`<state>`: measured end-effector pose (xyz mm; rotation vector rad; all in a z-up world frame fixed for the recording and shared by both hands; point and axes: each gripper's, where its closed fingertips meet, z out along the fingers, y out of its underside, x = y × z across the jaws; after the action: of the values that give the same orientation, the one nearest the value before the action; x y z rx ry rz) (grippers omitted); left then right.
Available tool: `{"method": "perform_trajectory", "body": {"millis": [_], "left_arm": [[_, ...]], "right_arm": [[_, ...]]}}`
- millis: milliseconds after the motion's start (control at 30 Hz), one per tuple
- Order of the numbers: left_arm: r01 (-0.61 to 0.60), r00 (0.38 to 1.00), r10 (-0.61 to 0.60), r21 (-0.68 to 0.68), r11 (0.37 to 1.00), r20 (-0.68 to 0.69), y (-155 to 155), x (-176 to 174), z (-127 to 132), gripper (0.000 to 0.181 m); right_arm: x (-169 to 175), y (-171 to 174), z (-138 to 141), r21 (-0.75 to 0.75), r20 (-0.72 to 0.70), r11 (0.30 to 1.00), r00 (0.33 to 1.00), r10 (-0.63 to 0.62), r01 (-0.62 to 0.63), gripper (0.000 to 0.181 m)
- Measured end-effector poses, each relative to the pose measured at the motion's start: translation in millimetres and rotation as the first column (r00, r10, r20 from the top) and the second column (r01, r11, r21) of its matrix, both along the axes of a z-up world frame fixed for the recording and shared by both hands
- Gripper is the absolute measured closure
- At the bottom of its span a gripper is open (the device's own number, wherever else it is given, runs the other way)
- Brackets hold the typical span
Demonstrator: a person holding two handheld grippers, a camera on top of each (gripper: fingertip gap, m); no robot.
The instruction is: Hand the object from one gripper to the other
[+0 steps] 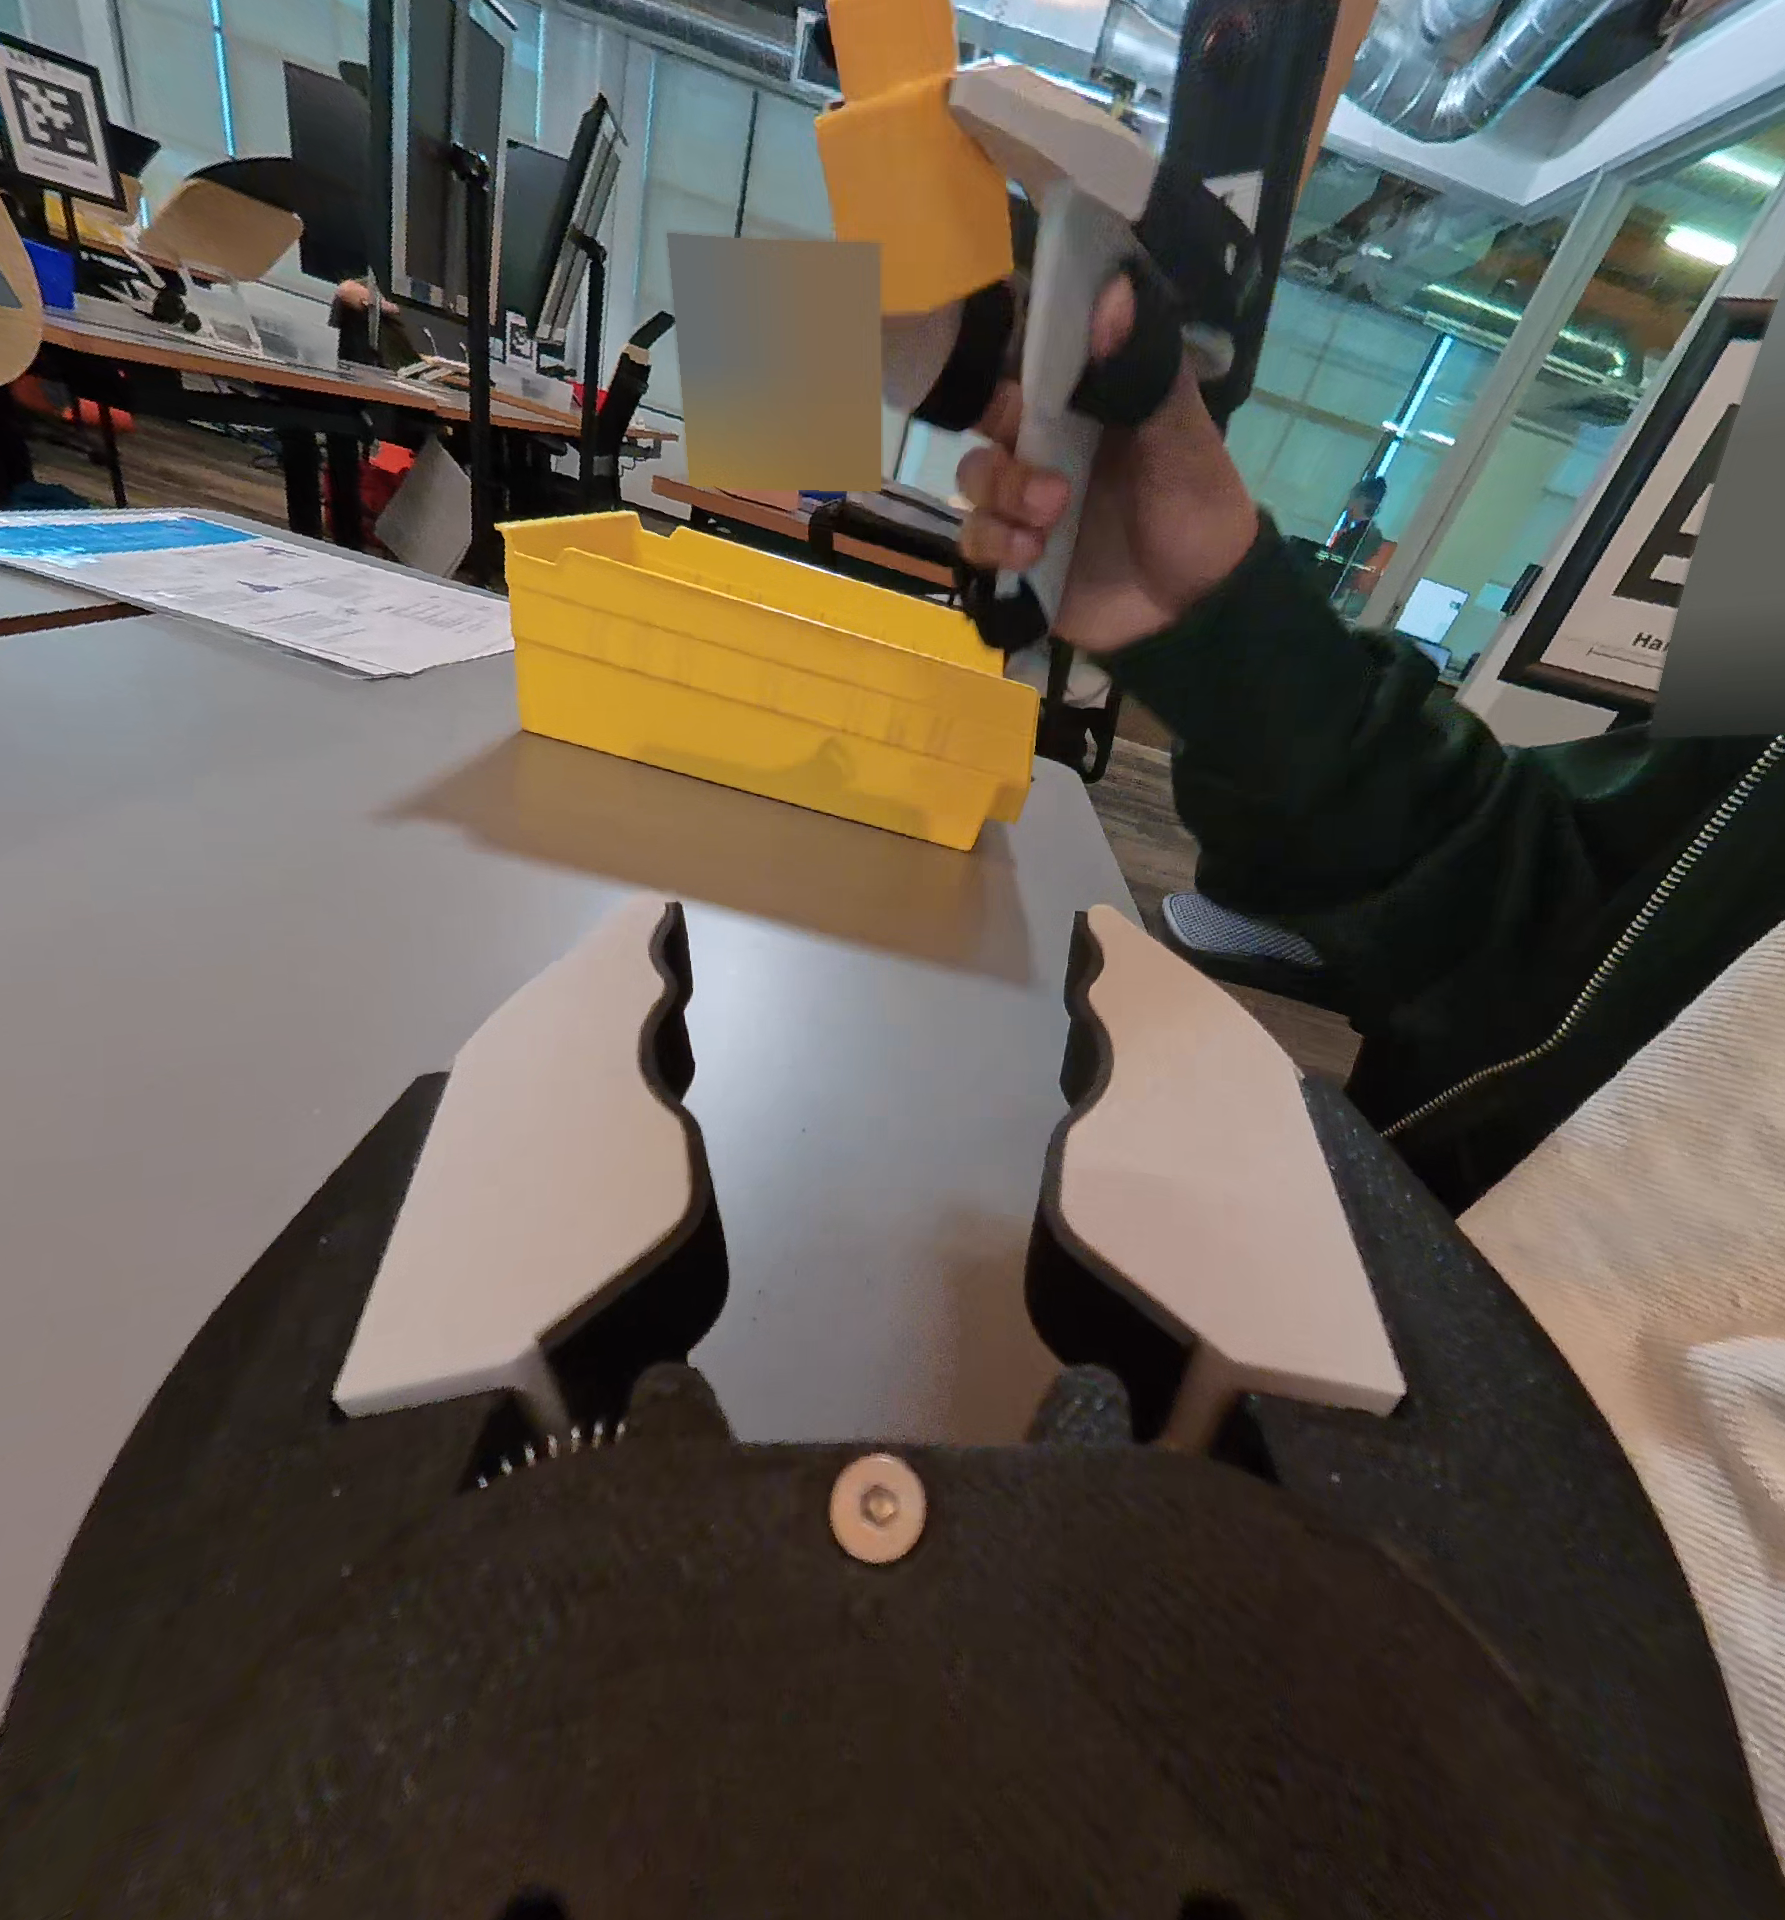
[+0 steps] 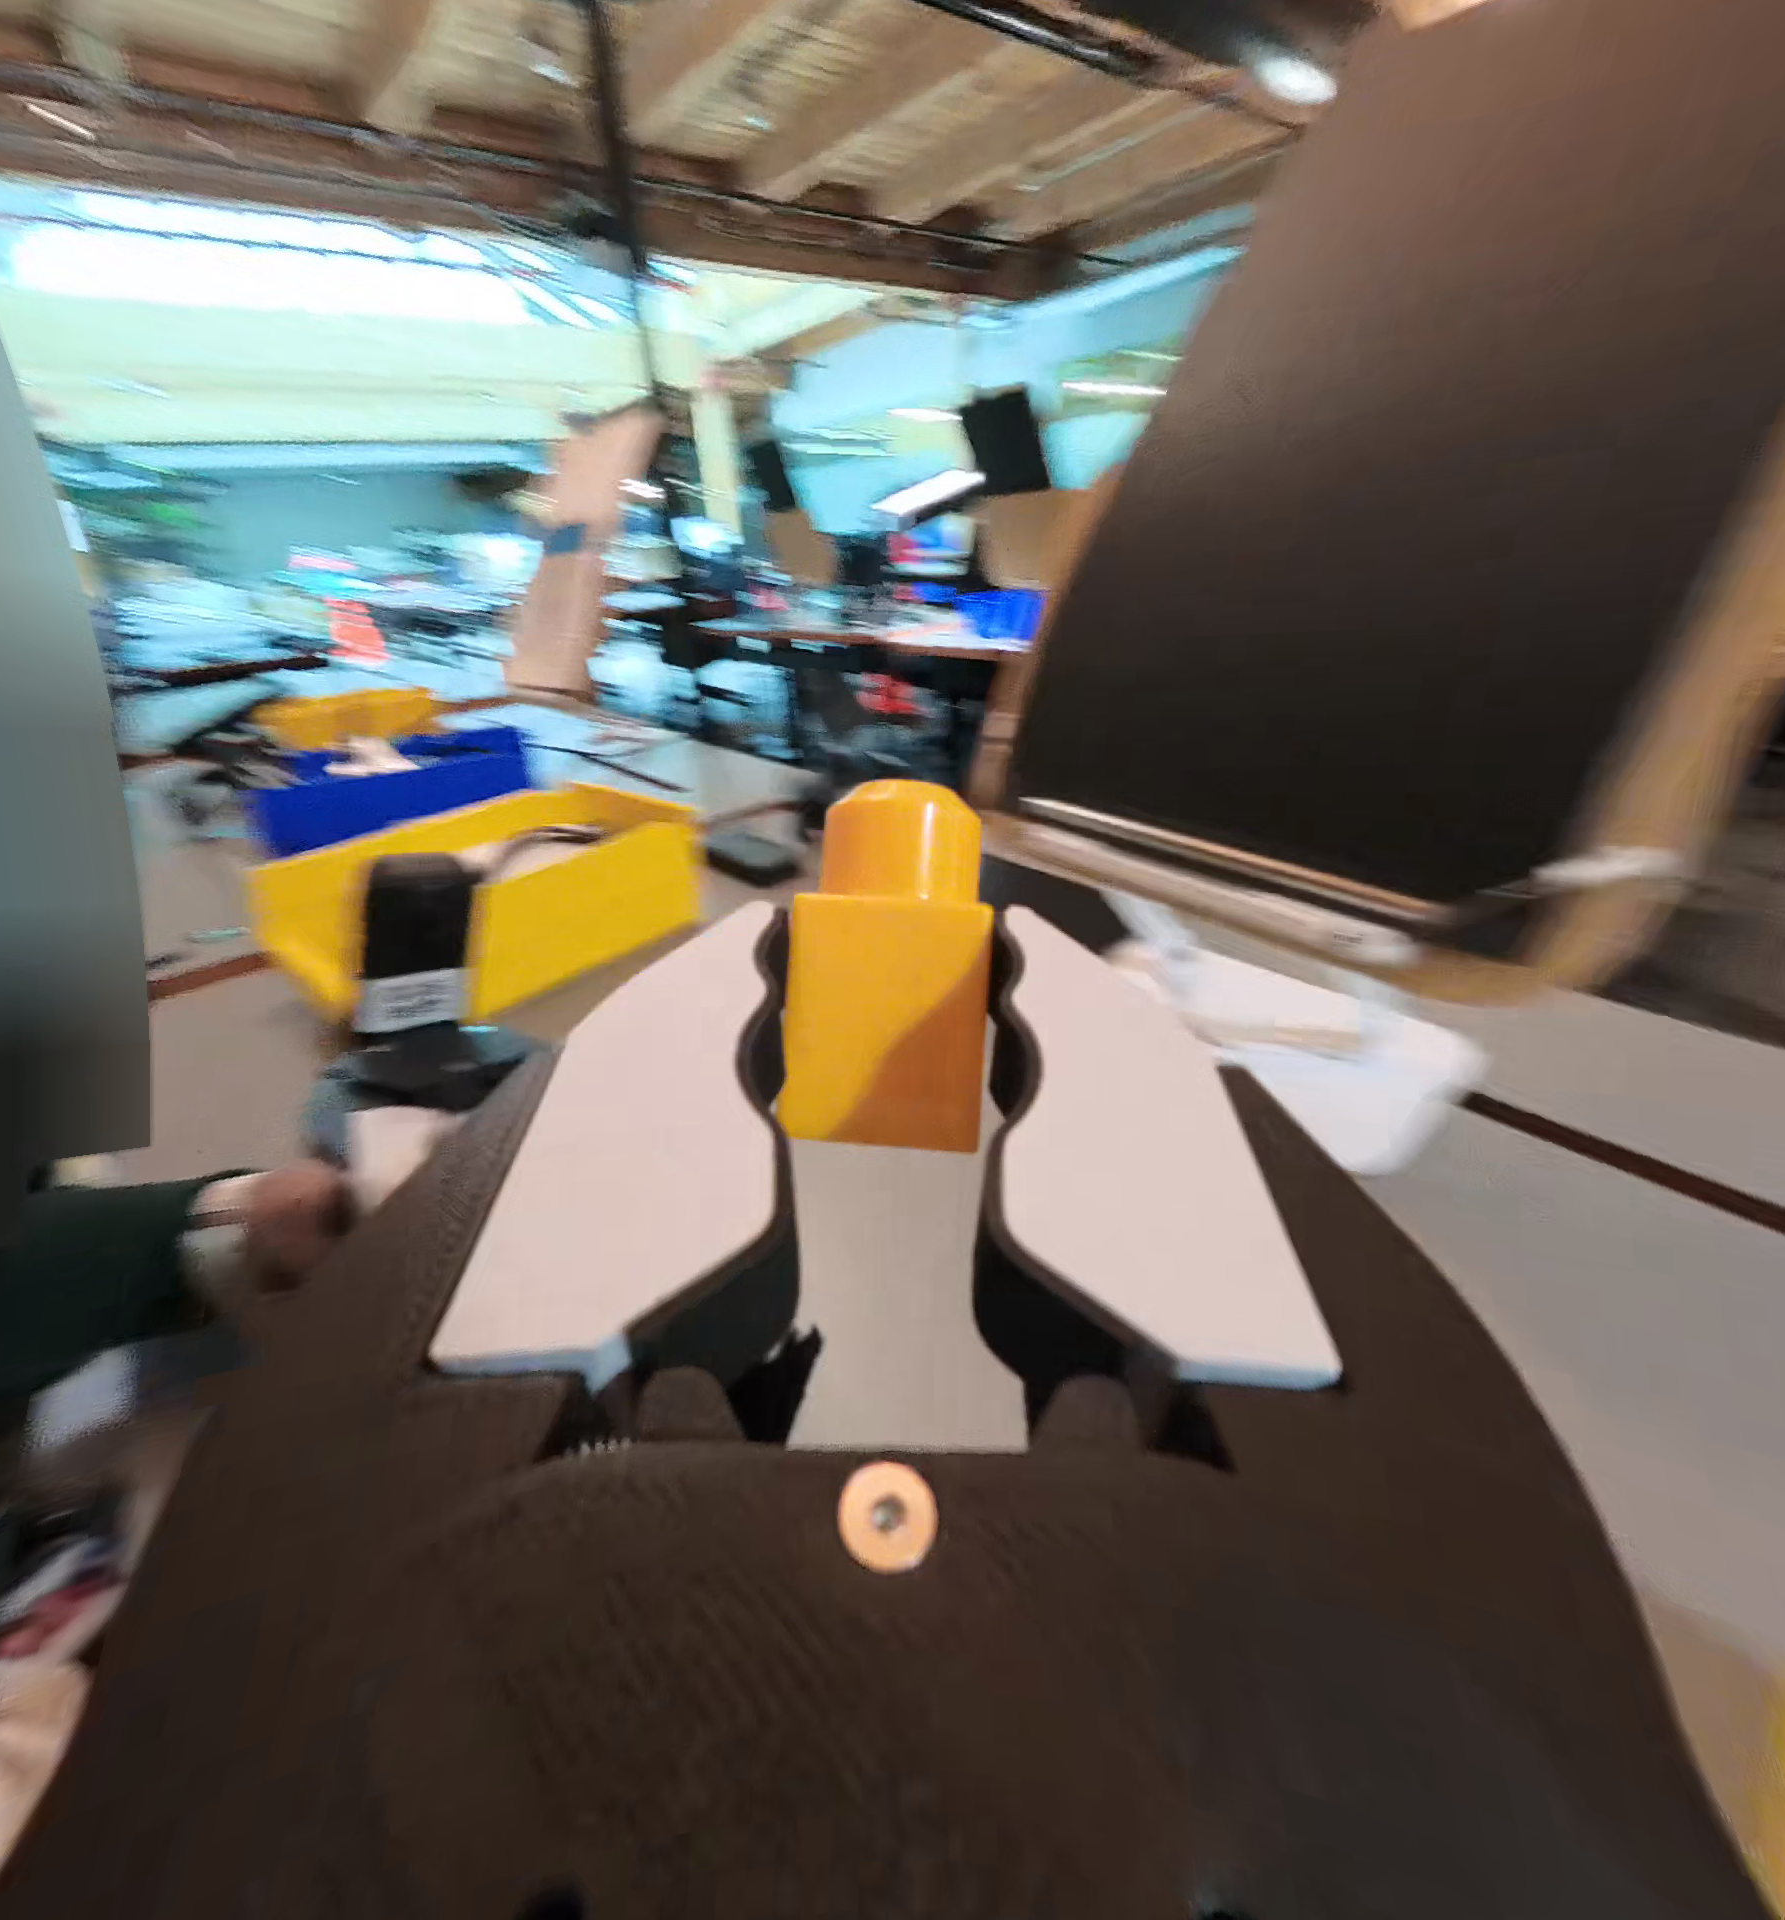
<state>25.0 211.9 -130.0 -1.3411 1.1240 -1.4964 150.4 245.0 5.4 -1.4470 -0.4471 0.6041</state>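
An orange-yellow block (image 2: 883,1029) with a round stud on its far end sits clamped between the fingers of my right gripper (image 2: 886,930), which is shut on it. In the left wrist view the same block (image 1: 909,177) shows high up at the top centre, held by the right gripper, whose handle a gloved hand (image 1: 1106,468) grips. My left gripper (image 1: 877,920) is open and empty, low over the grey table (image 1: 244,883), well below and in front of the block.
A yellow bin (image 1: 763,675) stands on the table beyond my left gripper, near the table's right edge. Papers (image 1: 244,592) lie at the far left. A person's dark sleeve (image 1: 1387,779) fills the right. The right wrist view is blurred and shows a yellow bin (image 2: 576,894) and a blue bin (image 2: 389,790). My right fingertips sit around 20 cm from my left ones.
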Motion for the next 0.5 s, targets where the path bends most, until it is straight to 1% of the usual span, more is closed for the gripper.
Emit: {"method": "perform_trajectory", "body": {"millis": [33,67,100,133,200,233,267,300,333,367,433,467,500], "left_arm": [[0.0,1.0,0.0,0.001,1.0,-0.003,0,0,0,0.111],[0.001,1.0,-0.001,0.0,1.0,-0.005,0,0,-1,0.112],[0.003,1.0,-0.003,-0.003,1.0,-0.005,0,0,-1,0.112],[0.005,1.0,-0.005,-0.006,1.0,-0.006,-1,1,-1,0.112],[0.008,1.0,-0.008,-0.008,1.0,-0.007,-1,1,-2,0.113],[0.01,1.0,-0.01,-0.009,1.0,-0.008,-1,1,-2,0.113],[0.012,1.0,-0.012,-0.01,1.0,-0.01,-2,2,-2,0.114],[0.013,1.0,-0.013,-0.01,1.0,-0.013,-2,2,-3,0.114],[0.013,1.0,-0.013,-0.009,1.0,-0.015,-2,2,-3,0.114],[0.013,1.0,-0.013,-0.007,1.0,-0.017,-3,3,-3,0.114],[0.014,1.0,-0.014,-0.005,1.0,-0.024,-3,3,-5,0.115],[0.014,1.0,-0.014,-0.005,1.0,-0.025,-3,3,-5,0.115],[0.013,1.0,-0.013,-0.006,1.0,-0.023,-3,3,-4,0.115]], "right_arm": [[31,1,4,-0.025,0.042,0.994,0.994,-0.106,0.107,0.145],[62,2,2,-0.063,0.093,0.976,0.975,-0.204,0.21,0.145],[96,1,-6,-0.109,0.15,0.944,0.944,-0.293,0.31,0.145],[131,0,-17,-0.155,0.207,0.897,0.901,-0.38,0.414,0.145],[203,-8,-52,-0.236,0.334,0.76,0.785,-0.522,0.606,0.145],[233,-15,-73,-0.279,0.394,0.687,0.732,-0.555,0.671,0.145],[257,-22,-93,-0.324,0.44,0.62,0.694,-0.57,0.715,0.145],[273,-28,-110,-0.361,0.46,0.574,0.676,-0.576,0.735,0.145],[281,-31,-121,-0.394,0.442,0.56,0.684,-0.58,0.729,0.145],[282,-30,-127,-0.427,0.392,0.569,0.711,-0.584,0.702,0.145],[274,-21,-128,-0.466,0.276,0.613,0.763,-0.584,0.638,0.145],[271,-15,-129,-0.478,0.251,0.622,0.775,-0.579,0.62,0.145],[270,-7,-134,-0.488,0.257,0.618,0.778,-0.573,0.616,0.145]]}}
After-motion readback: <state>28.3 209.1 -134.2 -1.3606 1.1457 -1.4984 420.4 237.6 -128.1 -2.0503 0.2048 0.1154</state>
